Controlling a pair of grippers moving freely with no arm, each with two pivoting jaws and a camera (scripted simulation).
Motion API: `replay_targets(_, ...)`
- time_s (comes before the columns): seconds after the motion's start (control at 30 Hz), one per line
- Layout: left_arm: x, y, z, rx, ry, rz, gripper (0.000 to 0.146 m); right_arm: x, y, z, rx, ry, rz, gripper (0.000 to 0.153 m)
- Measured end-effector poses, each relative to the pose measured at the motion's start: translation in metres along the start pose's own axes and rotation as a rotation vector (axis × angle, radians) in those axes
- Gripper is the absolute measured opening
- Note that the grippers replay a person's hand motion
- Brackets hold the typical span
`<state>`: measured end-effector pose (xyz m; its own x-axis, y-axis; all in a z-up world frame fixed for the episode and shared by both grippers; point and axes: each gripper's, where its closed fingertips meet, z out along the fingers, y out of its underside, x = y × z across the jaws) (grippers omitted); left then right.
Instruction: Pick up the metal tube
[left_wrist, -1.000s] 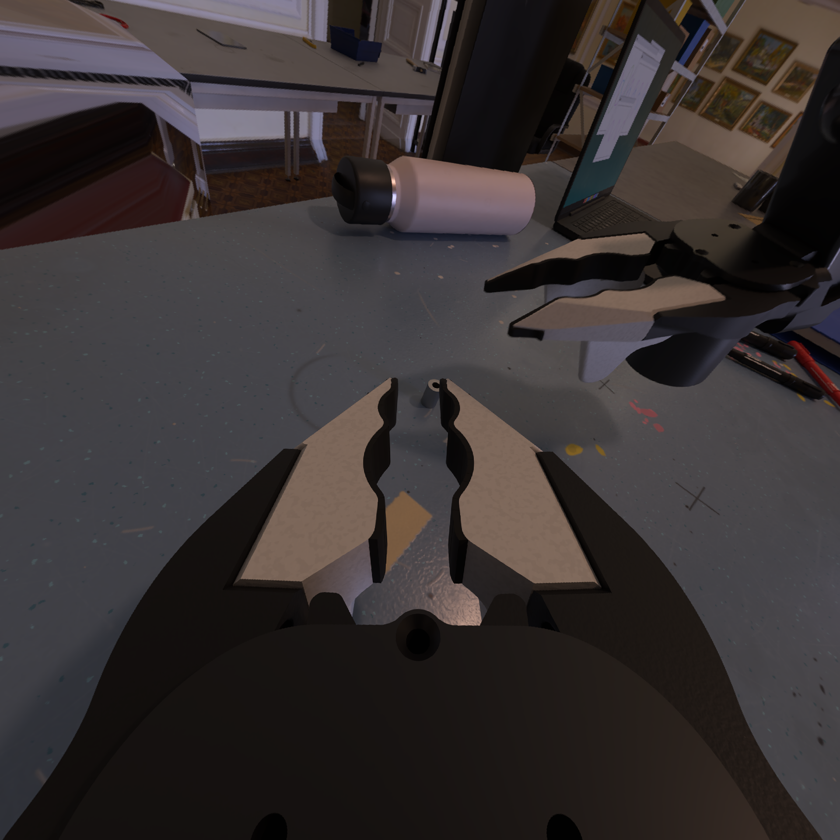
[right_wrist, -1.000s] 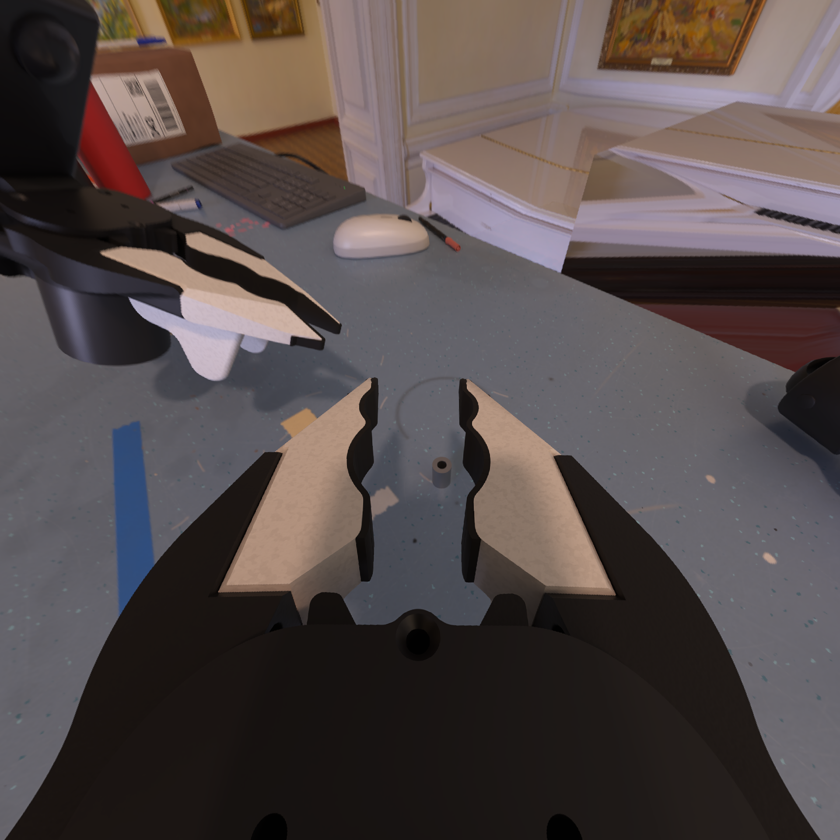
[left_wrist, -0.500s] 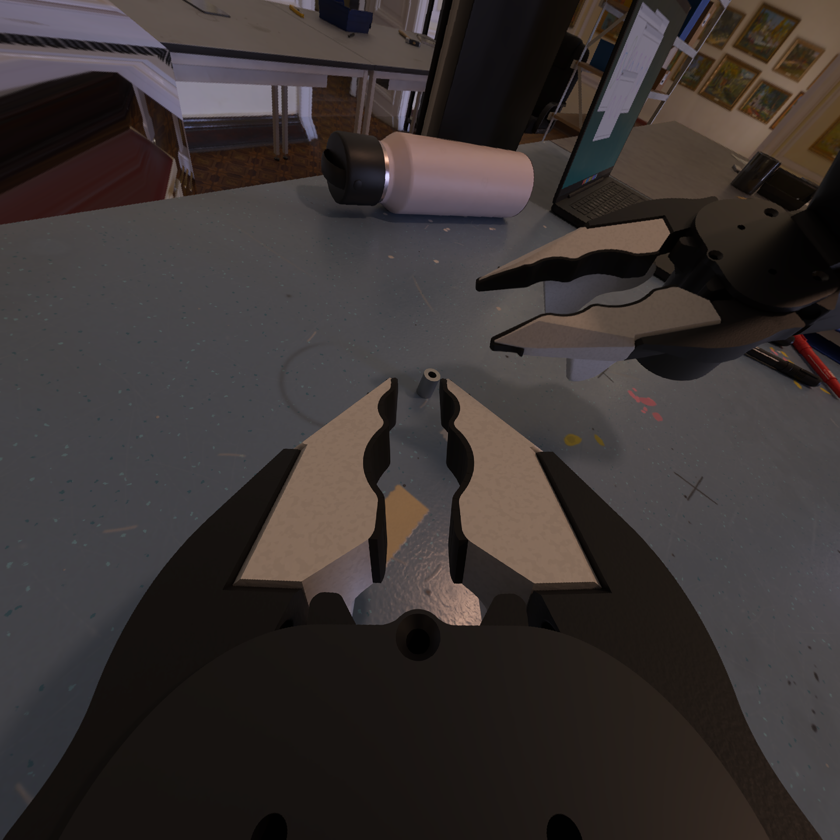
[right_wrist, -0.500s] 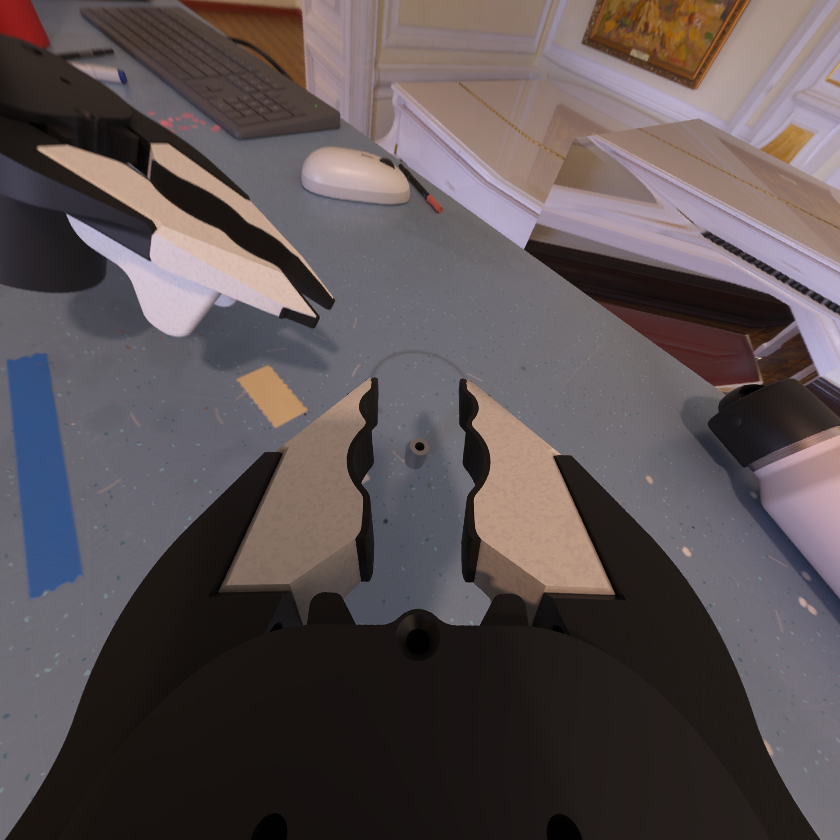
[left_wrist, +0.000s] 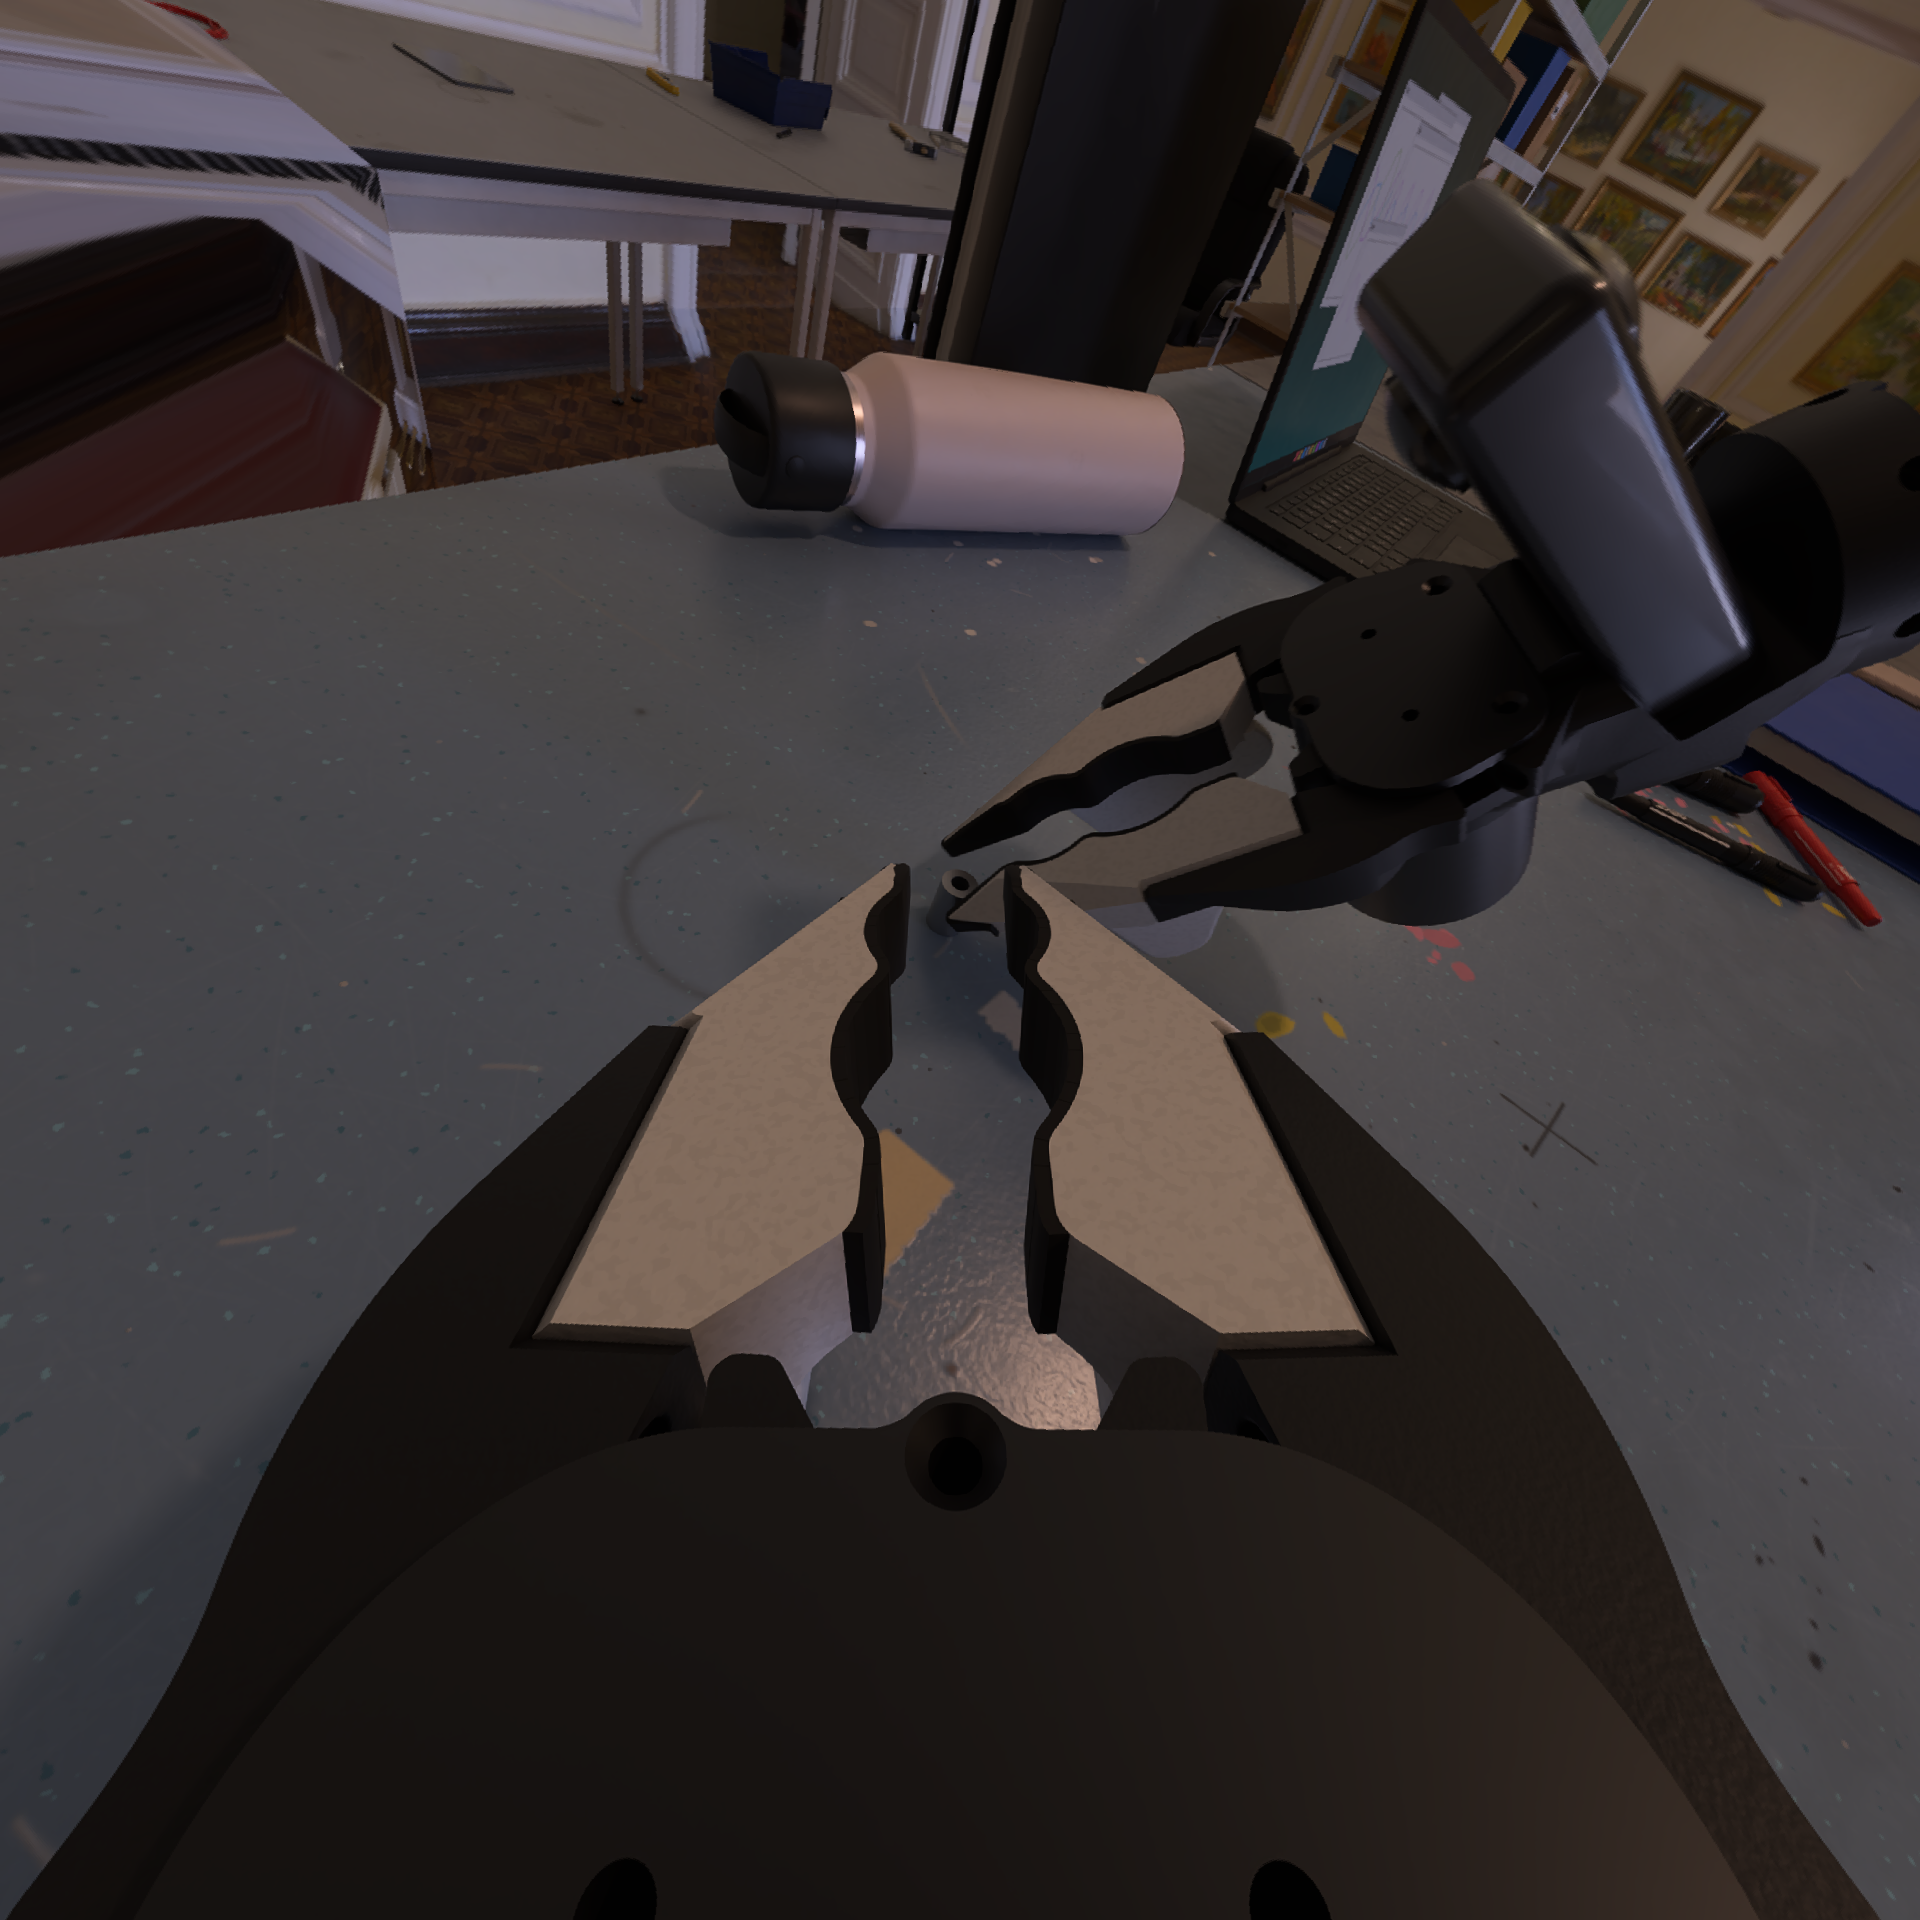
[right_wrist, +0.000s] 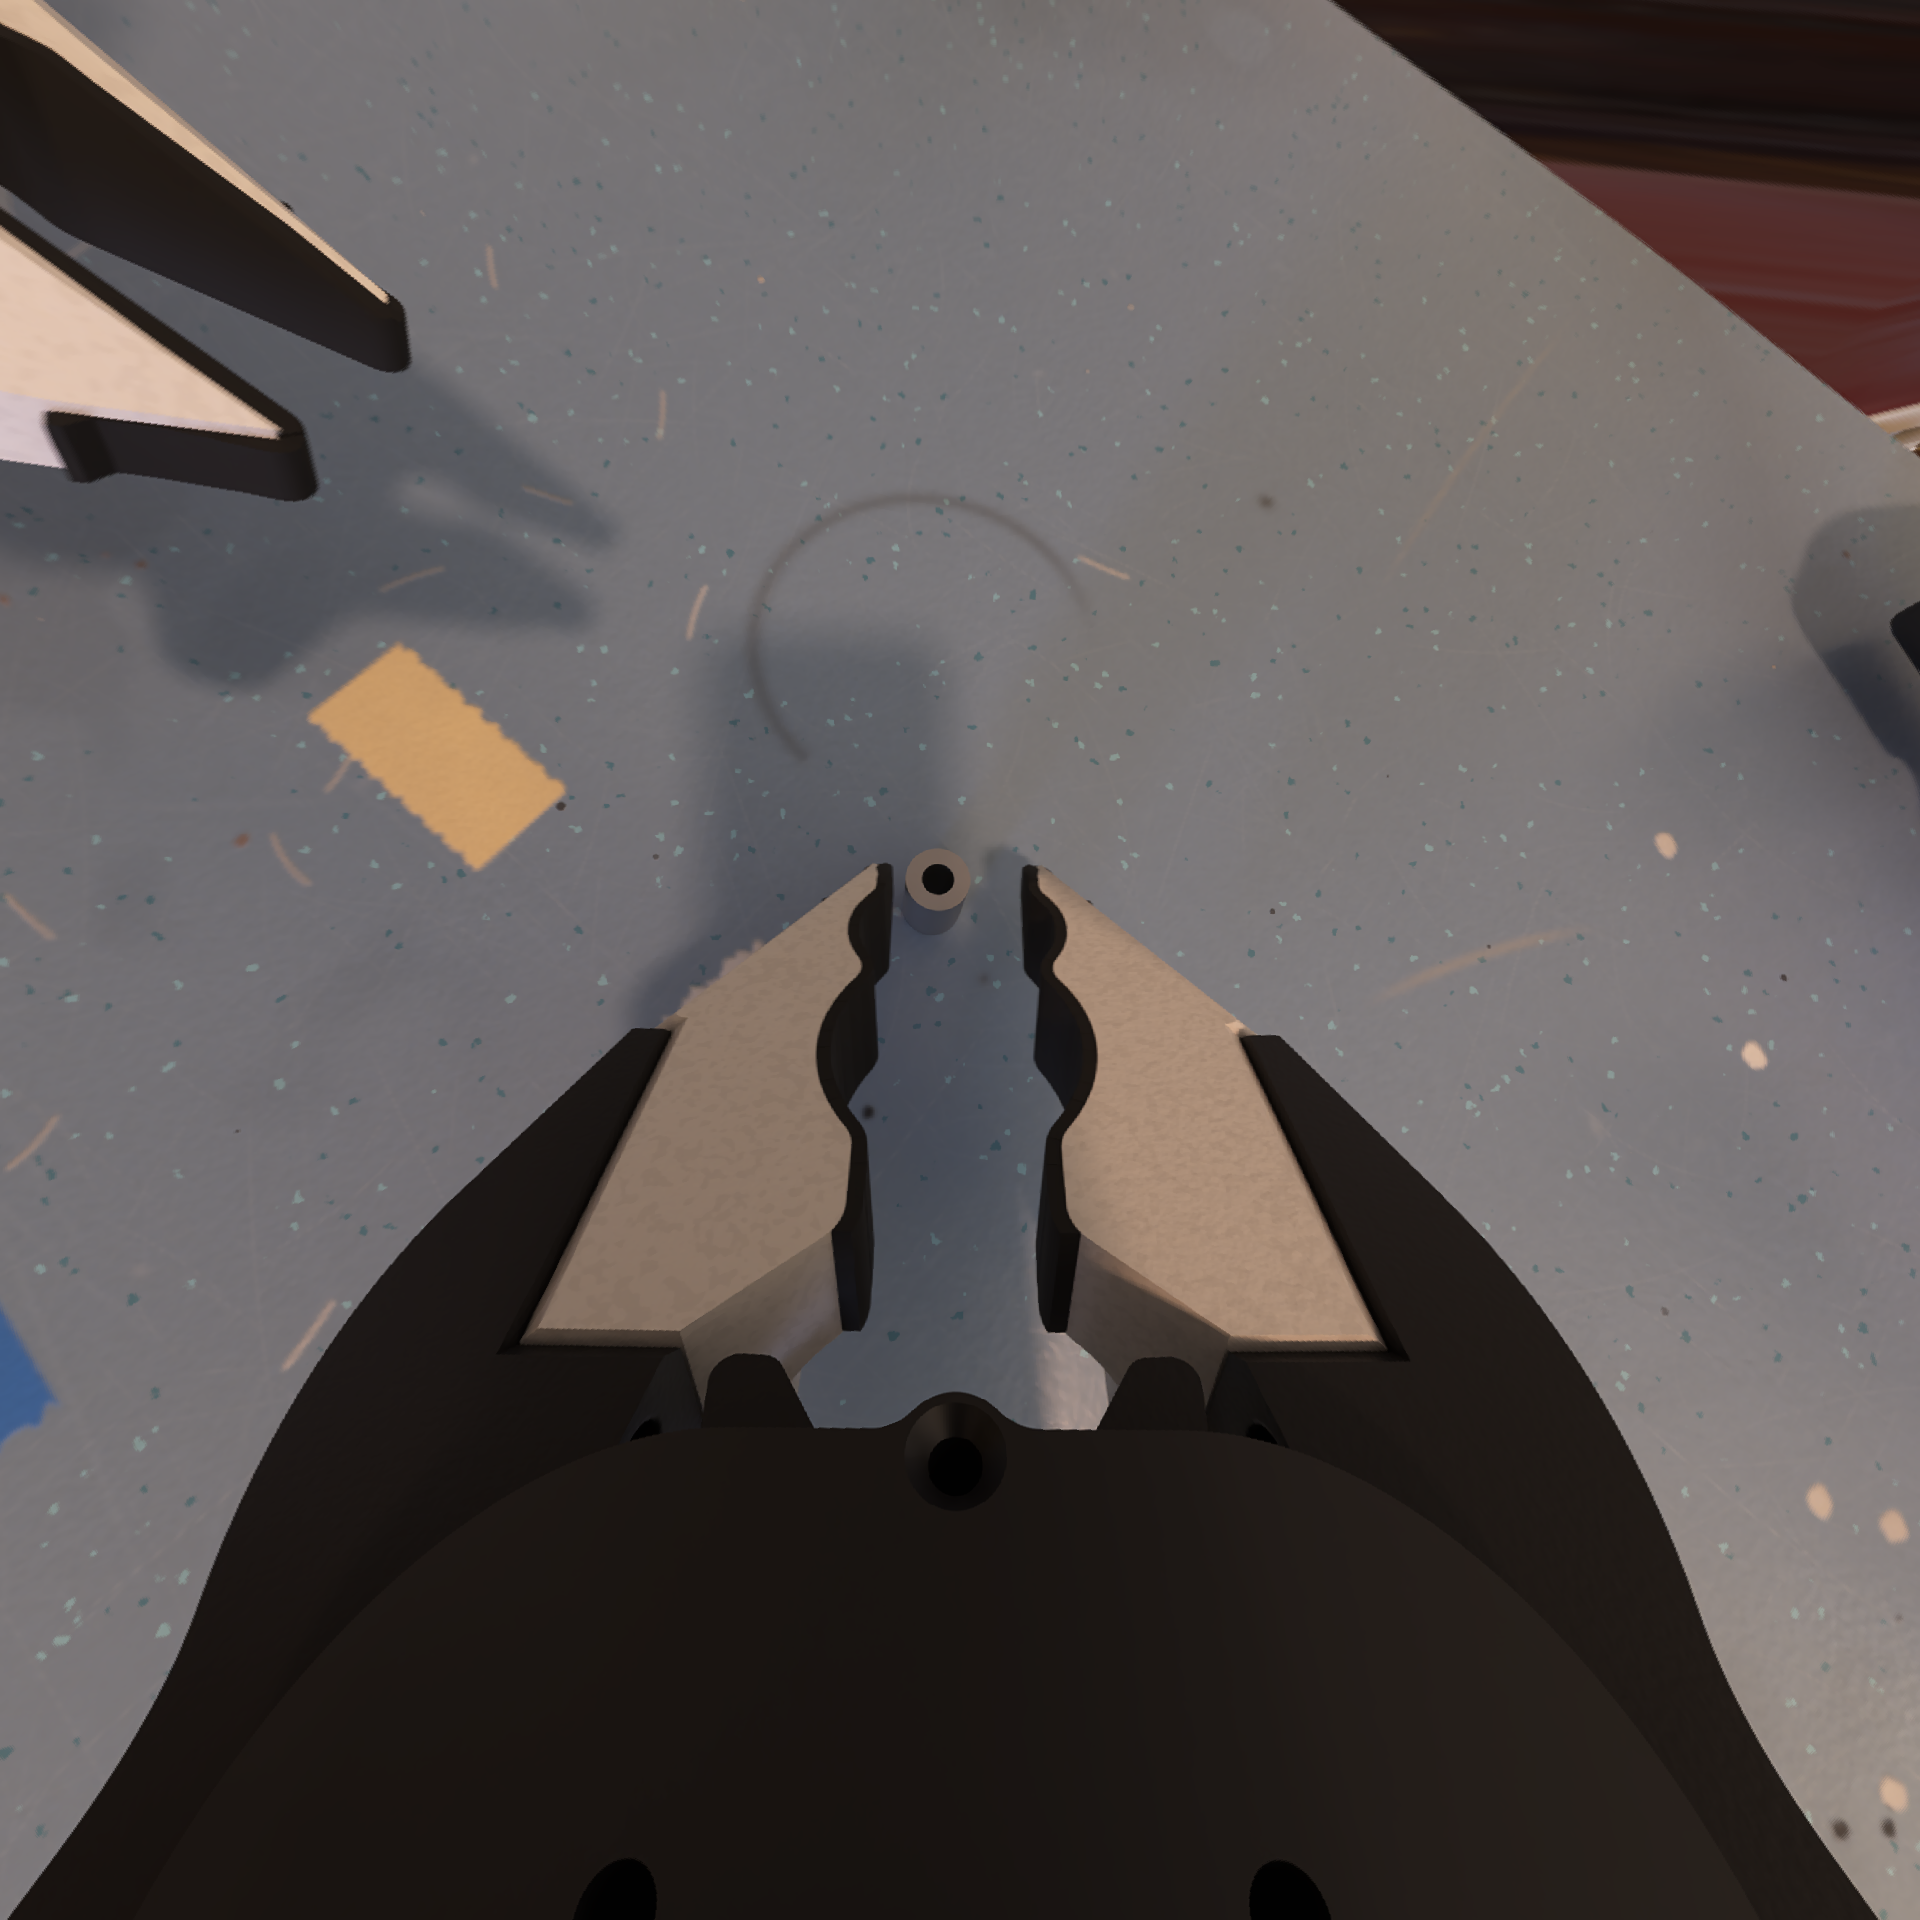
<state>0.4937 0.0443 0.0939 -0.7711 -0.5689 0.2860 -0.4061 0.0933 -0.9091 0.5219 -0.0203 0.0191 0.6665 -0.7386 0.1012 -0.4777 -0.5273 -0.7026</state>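
Observation:
The metal tube (right_wrist: 937, 894) is a short grey cylinder standing upright on the grey-blue table (right_wrist: 1247, 416). My right gripper (right_wrist: 956, 883) points steeply down at it. Its jaws are open with a narrow gap, and the tube stands between the fingertips, nearer the left one and not clamped. In the left wrist view the tube (left_wrist: 951, 896) sits just beyond my left gripper (left_wrist: 961, 902), which is open with a narrow gap and empty. The right gripper (left_wrist: 971, 881) comes in there from the right, its tips either side of the tube. The left gripper (right_wrist: 343, 405) shows at the upper left of the right wrist view.
A pink bottle with a black cap (left_wrist: 987, 447) lies on its side at the back. A laptop (left_wrist: 1351, 478) stands at the back right, with markers (left_wrist: 1766, 842) near it. A tan tape patch (right_wrist: 436, 753) and a blue tape strip (right_wrist: 16, 1382) lie on the table. The table's edge (right_wrist: 1662, 260) runs at the upper right.
My right gripper has tipped downward and dropped toward the table, bringing its tips around the tube, and its jaws have narrowed. My left gripper has barely moved.

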Motion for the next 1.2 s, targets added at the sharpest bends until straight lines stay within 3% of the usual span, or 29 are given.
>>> replay_targets(0.1,0.003,-0.001,0.000,0.002,0.007,0.003,0.018,-0.001,0.001,0.004,-0.014,-0.015,0.004,0.013)
replay_targets(0.2,0.003,-0.001,0.000,0.004,0.007,0.006,0.018,-0.002,0.000,0.004,-0.021,-0.036,0.021,0.012)
replay_targets(0.37,0.000,-0.001,-0.001,0.010,0.005,-0.011,0.018,-0.002,-0.001,0.001,-0.027,-0.040,0.021,0.026)
replay_targets(0.6,-0.001,-0.003,-0.002,0.022,0.019,-0.039,0.018,-0.006,0.003,0.005,-0.064,-0.066,0.021,0.026)
replay_targets(0.7,-0.001,-0.002,-0.002,0.018,0.017,-0.036,0.018,-0.004,0.004,0.007,-0.076,-0.066,0.020,0.012)
replay_targets(0.77,0.000,-0.001,-0.001,0.015,0.022,-0.038,0.018,-0.002,0.003,0.004,-0.064,-0.068,0.021,0.012)
replay_targets(1.0,0.003,-0.005,-0.004,0.036,0.027,0.002,0.018,0.003,-0.037,-0.040,0.212,-0.087,-0.024,0.012)
replay_targets(1.2,0.009,-0.017,-0.010,0.107,0.063,0.050,0.020,0.001,-0.048,-0.069,0.390,-0.167,0.027,0.012)
